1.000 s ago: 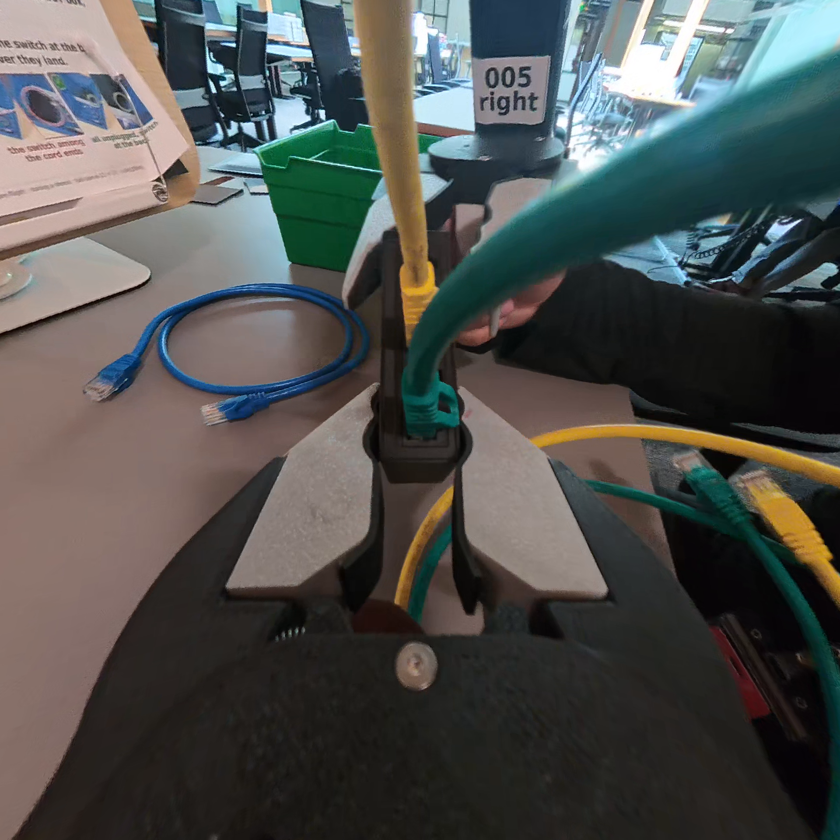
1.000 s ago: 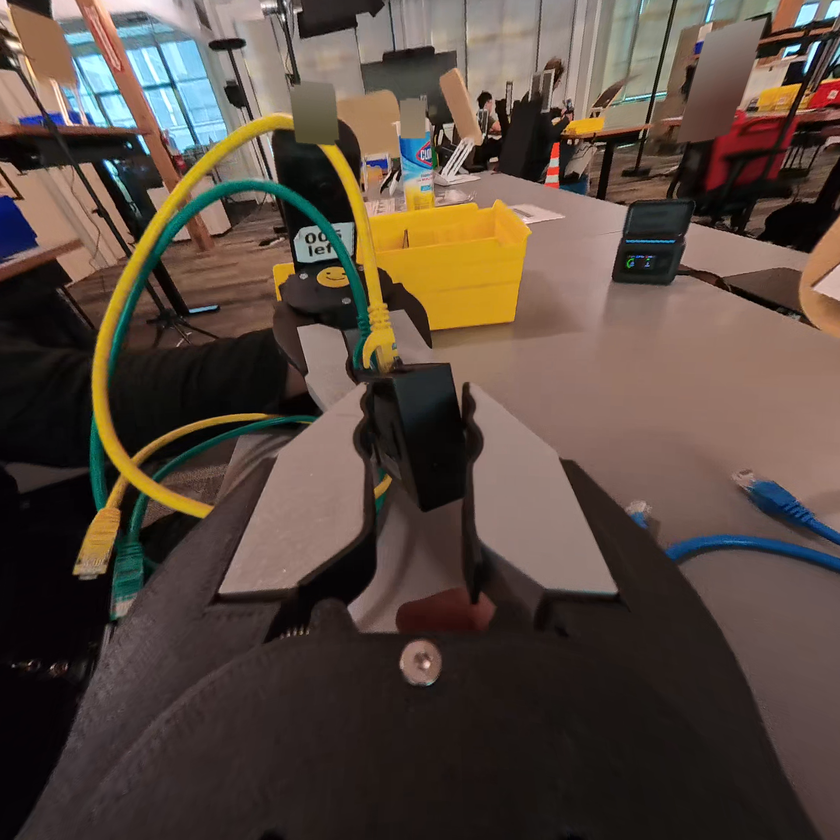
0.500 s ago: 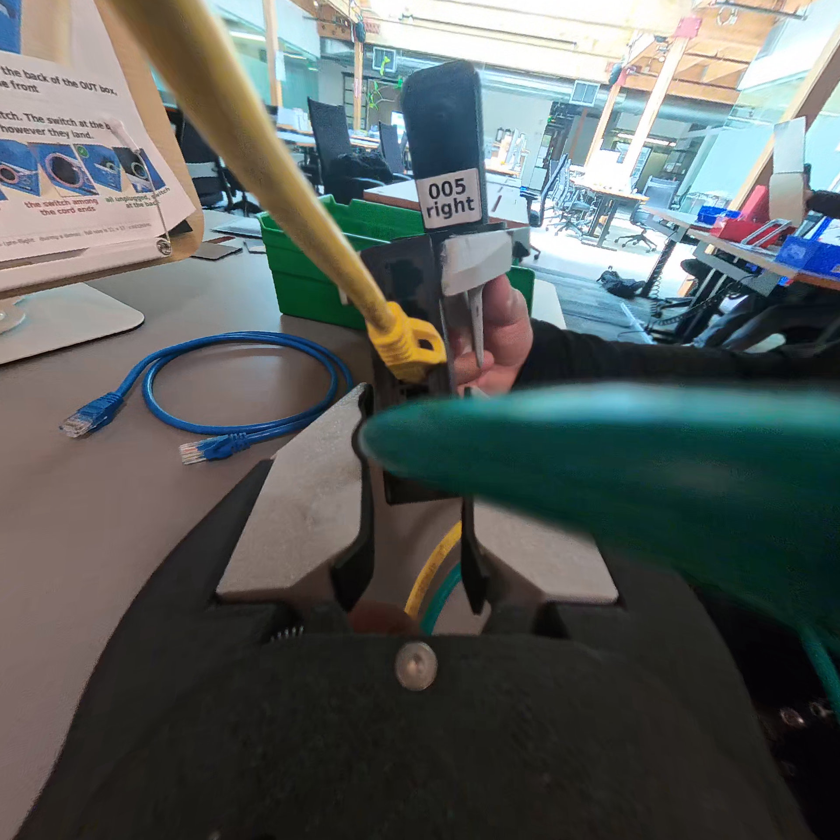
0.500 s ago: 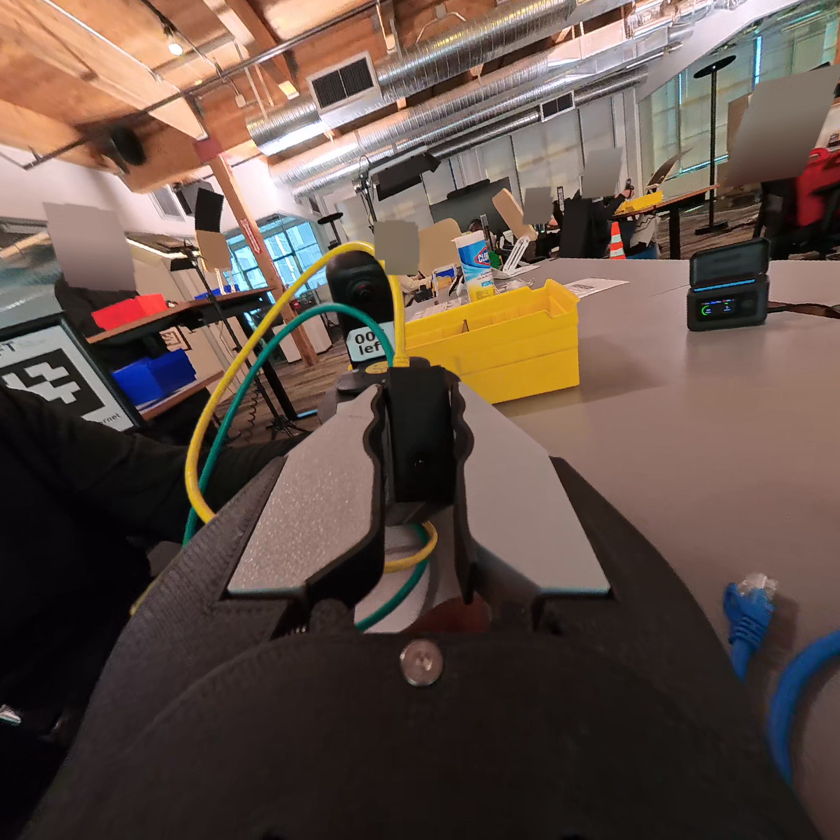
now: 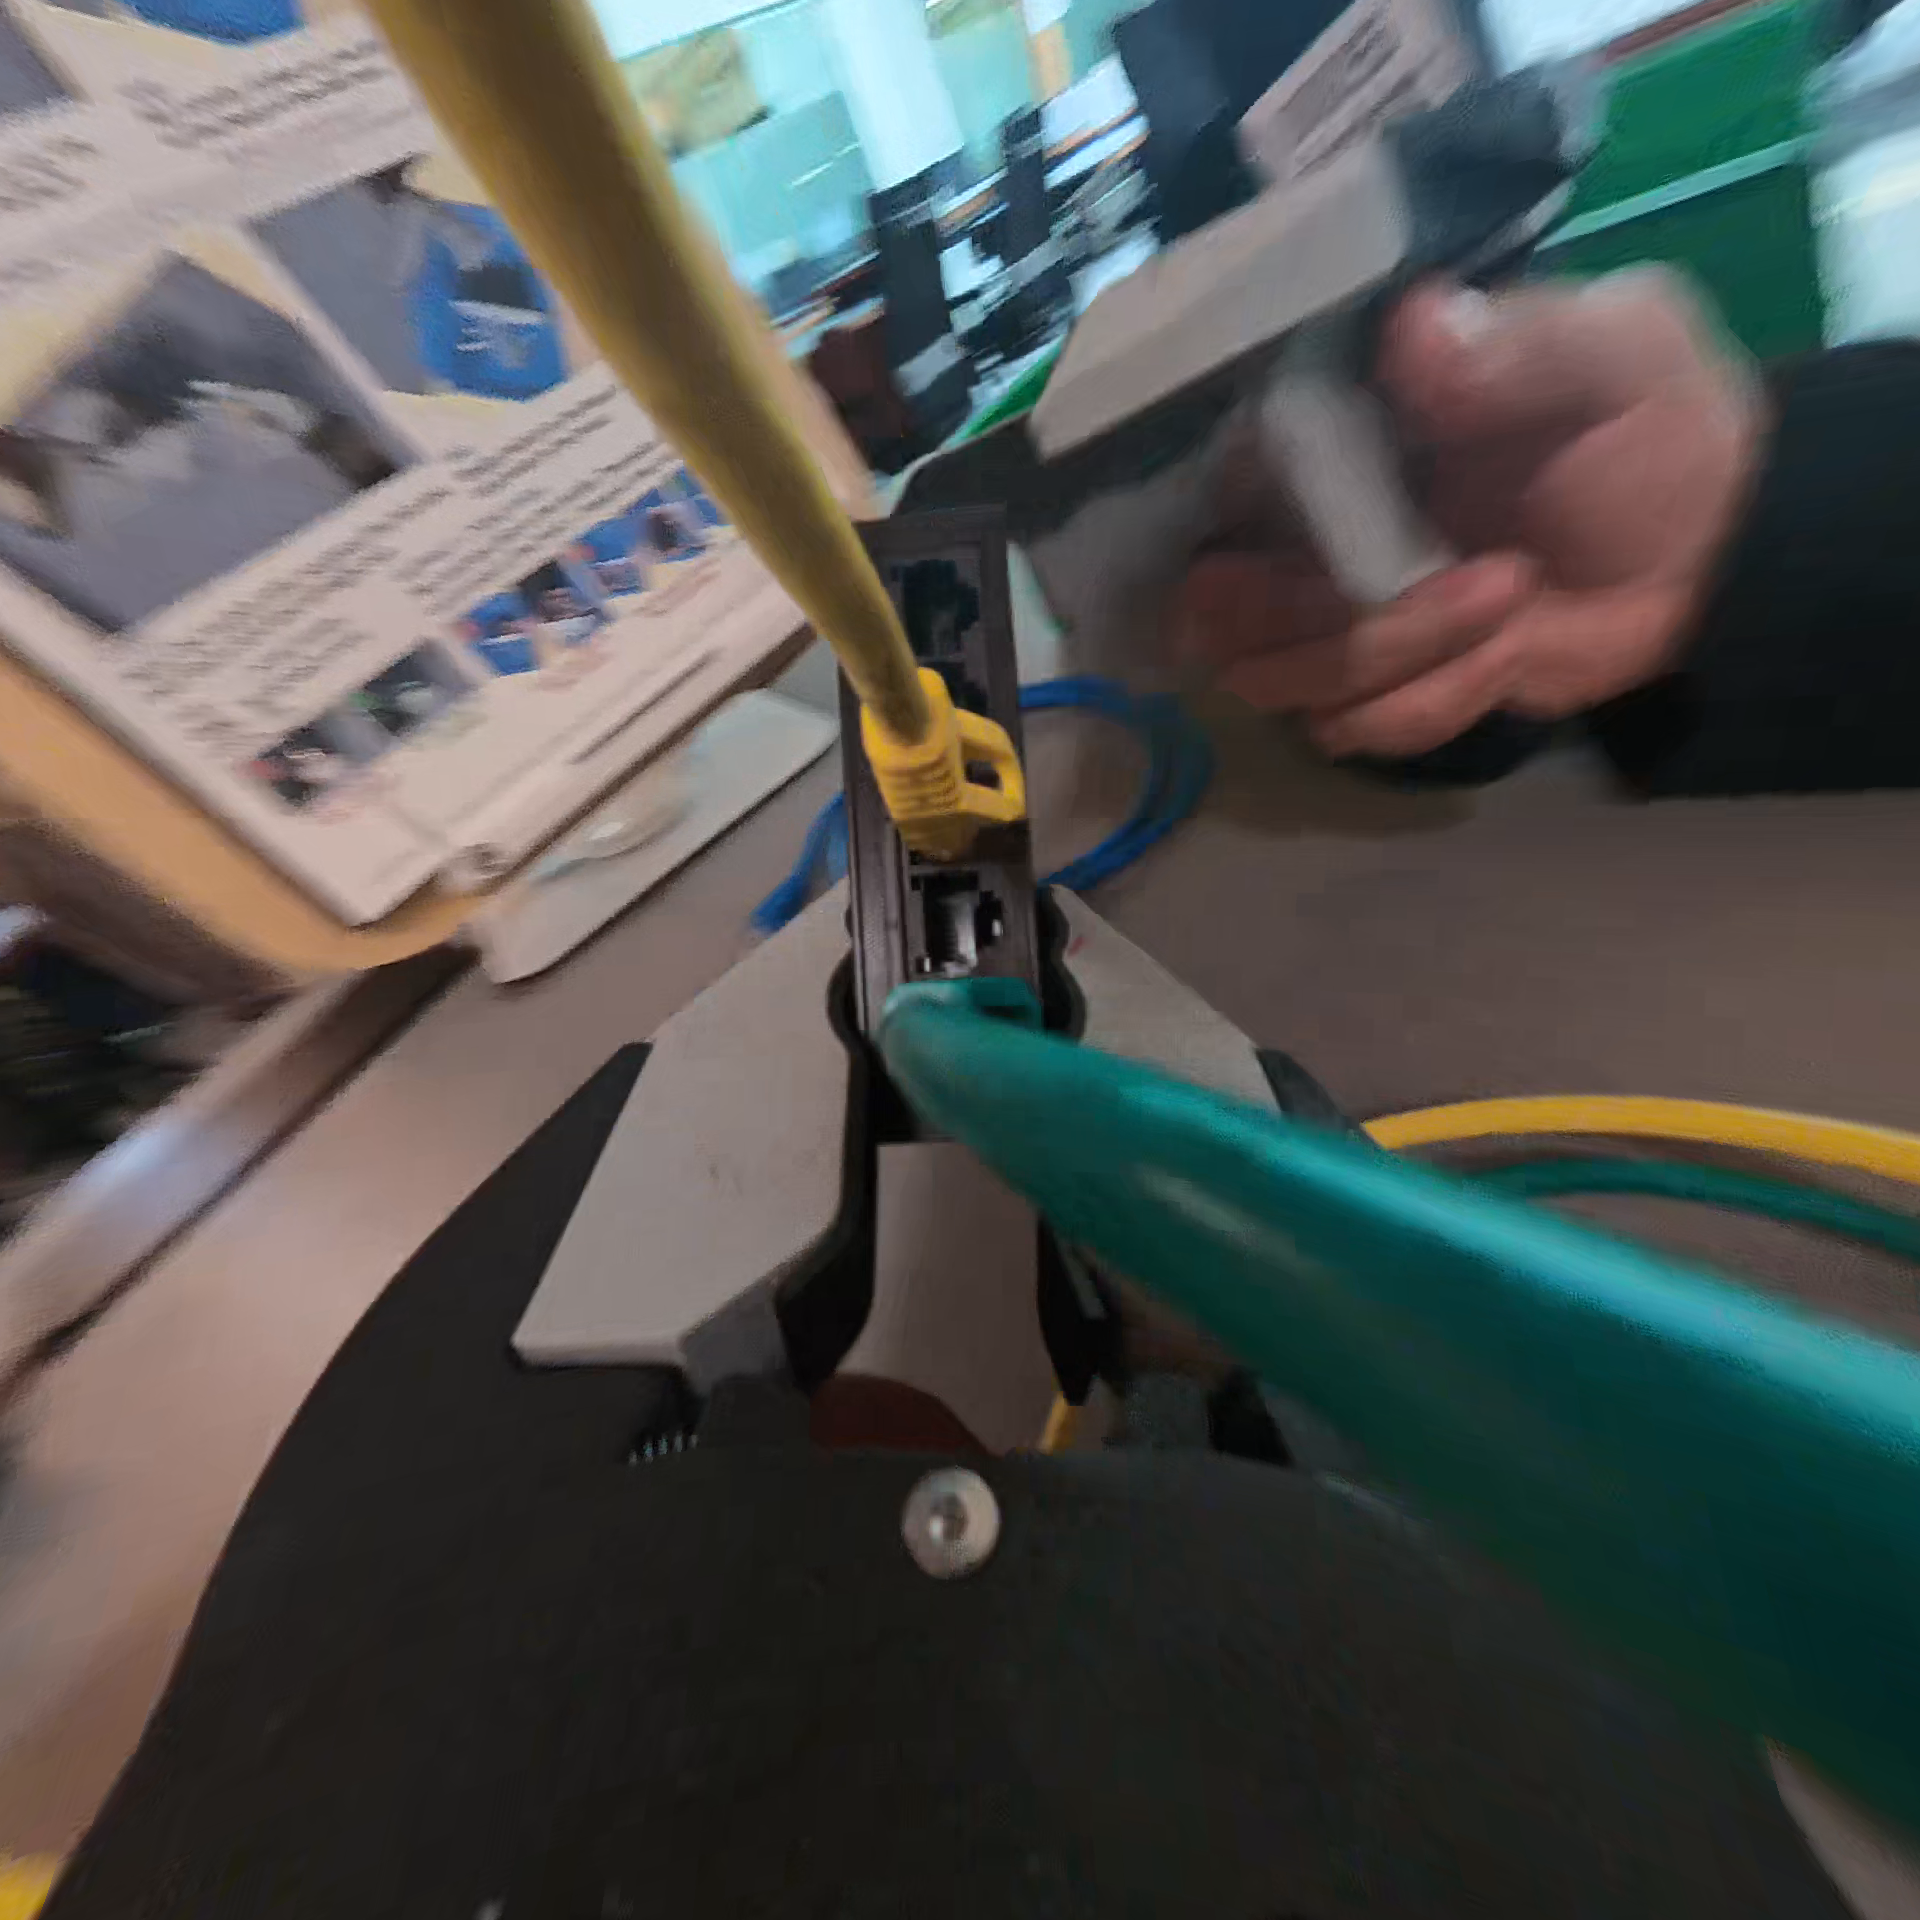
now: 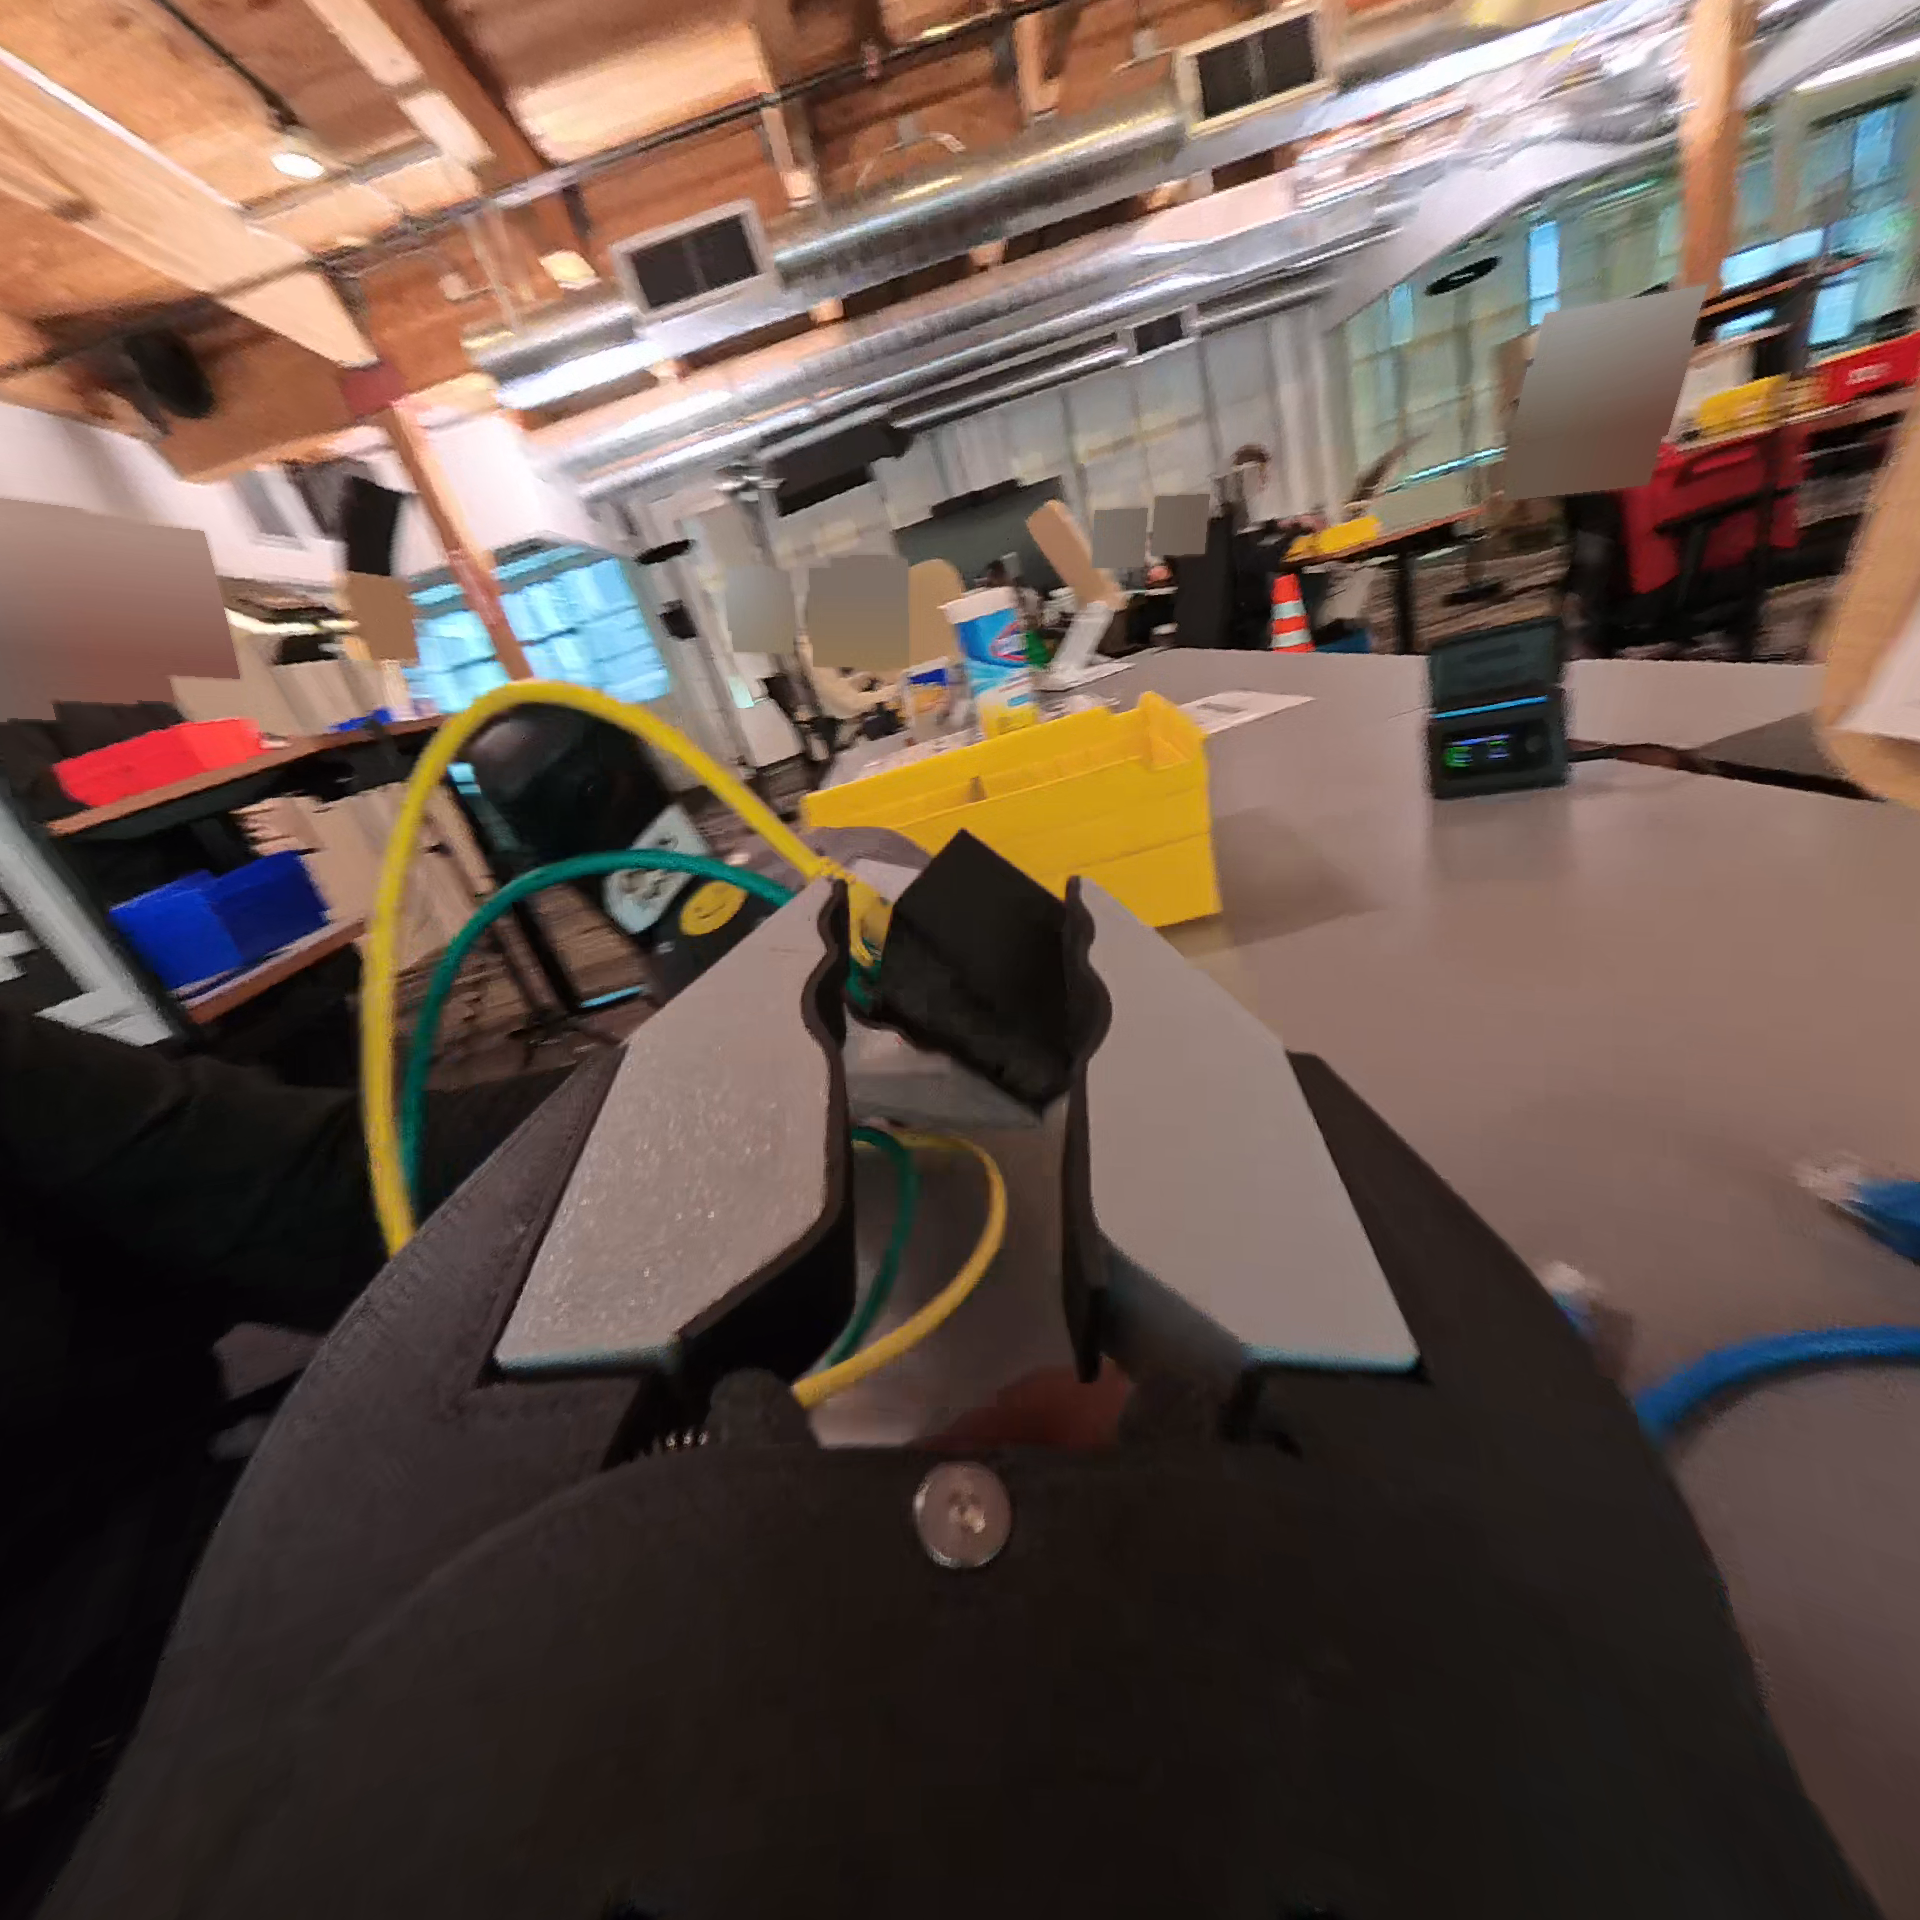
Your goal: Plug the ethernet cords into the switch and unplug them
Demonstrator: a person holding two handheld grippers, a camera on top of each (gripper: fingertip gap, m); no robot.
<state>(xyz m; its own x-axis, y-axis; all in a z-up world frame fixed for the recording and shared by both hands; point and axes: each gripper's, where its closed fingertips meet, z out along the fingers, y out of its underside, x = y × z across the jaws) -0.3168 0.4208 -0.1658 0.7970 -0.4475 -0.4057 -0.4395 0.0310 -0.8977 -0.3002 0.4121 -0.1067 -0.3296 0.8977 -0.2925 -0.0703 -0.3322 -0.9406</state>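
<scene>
- Our left gripper (image 5: pixel 951 1039) pinches the slim black plastic switch (image 5: pixel 940 821); keep it steady.
- Our right gripper (image 6: pixel 951 997) has spread fingers; it should re-grip squarely.
- Spare the yellow cord (image 5: pixel 665 343).

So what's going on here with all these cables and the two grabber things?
A person is working a small black network switch with two handheld grippers. The left gripper is clamped on the switch, which has a yellow ethernet cord and a green ethernet cord plugged in, with an empty port between them. The right gripper has opened around the switch's other end. A coiled blue ethernet cord lies unplugged on the grey table. The pictures are blurred by motion.
</scene>
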